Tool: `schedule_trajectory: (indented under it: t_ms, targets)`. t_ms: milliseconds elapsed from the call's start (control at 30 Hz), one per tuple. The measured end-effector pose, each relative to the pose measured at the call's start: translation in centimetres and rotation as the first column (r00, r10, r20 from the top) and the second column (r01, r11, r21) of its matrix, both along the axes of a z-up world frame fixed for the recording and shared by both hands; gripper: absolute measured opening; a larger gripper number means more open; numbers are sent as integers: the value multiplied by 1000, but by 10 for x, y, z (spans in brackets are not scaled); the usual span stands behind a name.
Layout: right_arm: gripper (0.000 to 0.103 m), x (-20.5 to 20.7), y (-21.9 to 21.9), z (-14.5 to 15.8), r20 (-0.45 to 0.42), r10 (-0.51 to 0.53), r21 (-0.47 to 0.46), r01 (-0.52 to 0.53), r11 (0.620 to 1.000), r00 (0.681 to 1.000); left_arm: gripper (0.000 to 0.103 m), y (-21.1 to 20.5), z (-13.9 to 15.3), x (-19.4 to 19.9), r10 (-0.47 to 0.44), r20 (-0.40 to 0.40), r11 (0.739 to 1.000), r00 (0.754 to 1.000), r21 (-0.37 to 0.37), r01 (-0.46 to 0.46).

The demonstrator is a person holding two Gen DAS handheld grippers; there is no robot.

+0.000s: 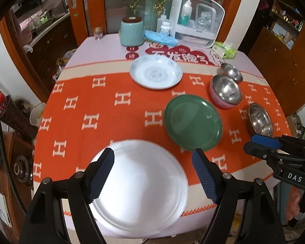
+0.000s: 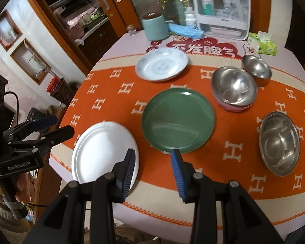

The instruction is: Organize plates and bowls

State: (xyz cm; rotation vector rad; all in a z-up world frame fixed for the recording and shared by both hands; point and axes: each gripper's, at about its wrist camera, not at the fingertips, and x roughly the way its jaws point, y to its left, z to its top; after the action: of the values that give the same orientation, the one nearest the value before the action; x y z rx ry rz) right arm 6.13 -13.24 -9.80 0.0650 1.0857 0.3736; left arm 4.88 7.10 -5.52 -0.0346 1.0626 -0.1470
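- Three plates are laid out apart on the table [image 2: 193, 209]: a white plate [image 2: 103, 152] nearest the front edge, a green plate [image 2: 178, 120] in the middle, and a patterned white dish [image 2: 162, 64] farther back.
- Three steel bowls are seen to the right: a small bowl [image 2: 257, 68] at the back, touching or just beside a pink-sided bowl [image 2: 233, 88], and a larger bowl [image 2: 279, 143] set apart nearer the front.
- Nothing is stacked yet, so the sorting is judged to be at its start, with both tools held above the table and no item picked.
- The left gripper [image 1: 152, 160] is seen with its jaws wide apart over the white plate, and nothing is clamped between them.
- The right gripper [image 2: 153, 163] is seen partly spread above the gap between the white and green plates, and it too is empty.
- A plate rim would have to be pinched next, probably the white or green one; a low, flat approach at the edge is called for, since the rims lie close to the cloth.
- The table is covered by an orange cloth [image 1: 111, 122] with white letters; a teal canister [image 1: 131, 33], a white storage box [image 1: 197, 18] and a tissue pack [image 1: 225, 49] are kept at the far side.
- Wooden door frames and a kitchen counter are visible beyond.
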Motion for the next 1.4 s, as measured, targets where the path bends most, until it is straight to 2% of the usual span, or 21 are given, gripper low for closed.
schedule_trajectory:
  t_ms: [200, 367, 667, 867, 1167, 1333, 1400]
  targets:
    - [37, 18, -33, 9, 30, -55, -6, 55, 998, 998, 82, -15, 11, 24, 6, 39, 1000, 999, 12, -6]
    - [37, 38, -54, 2, 26, -100, -28, 101, 995, 995, 82, -26, 2, 48, 4, 34, 1000, 999, 30, -5]
    - [37, 77, -78, -38, -61, -153, -40, 150, 988, 986, 82, -42, -45, 99, 9, -58, 999, 998, 33, -7]
    - [37, 94, -81, -70, -148, -152, -11, 152, 988, 977, 82, -49, -81, 128, 2, -139, 1000, 990, 29, 2]
    - [37, 115, -84, -109, -246, -170, -2, 174, 985, 954, 82, -49, -133, 157, -14, -256, 1000, 966, 6, 17]
    - [36, 122, -83, -118, -279, -164, 21, 177, 984, 946, 78, -48, -151, 163, -38, -313, 999, 949, -26, 32]
    - [33, 125, -83, -122, -297, -162, 29, 179, 983, 941, 77, -47, -157, 163, -44, -330, 999, 943, -36, 34]
